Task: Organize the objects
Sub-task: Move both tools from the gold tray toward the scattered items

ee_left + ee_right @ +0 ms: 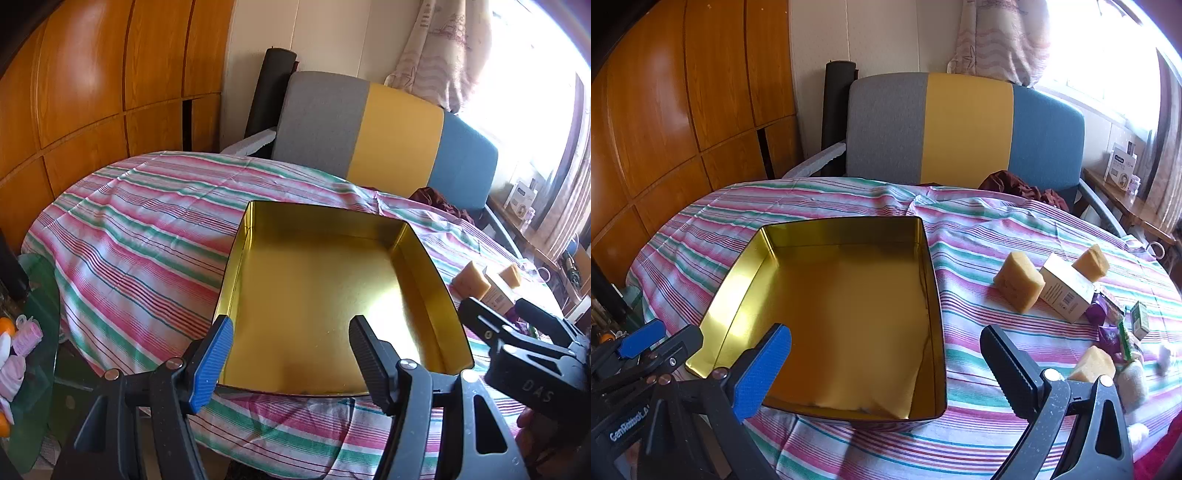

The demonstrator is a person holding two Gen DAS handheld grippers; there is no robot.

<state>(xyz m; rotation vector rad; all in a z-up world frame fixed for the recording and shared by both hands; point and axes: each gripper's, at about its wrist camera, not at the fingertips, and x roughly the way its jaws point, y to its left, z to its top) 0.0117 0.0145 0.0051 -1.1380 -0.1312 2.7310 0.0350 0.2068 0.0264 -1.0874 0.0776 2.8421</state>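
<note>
Now both my grippers, left gripper (290, 350) and right gripper (886, 358), have fingers open and empty; beyond them the tin (846, 317) waits, and next I judge a sponge (1019, 286), right of my right fingers, needs grasping.

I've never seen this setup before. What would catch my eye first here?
The empty gold tin box, open-topped, in the middle of the striped tablecloth. To its right lie tan sponge blocks beside a small carton. Behind the table stands a chair with a back in grey, yellow and blue; both grippers hang open near the box's near edge.
</note>
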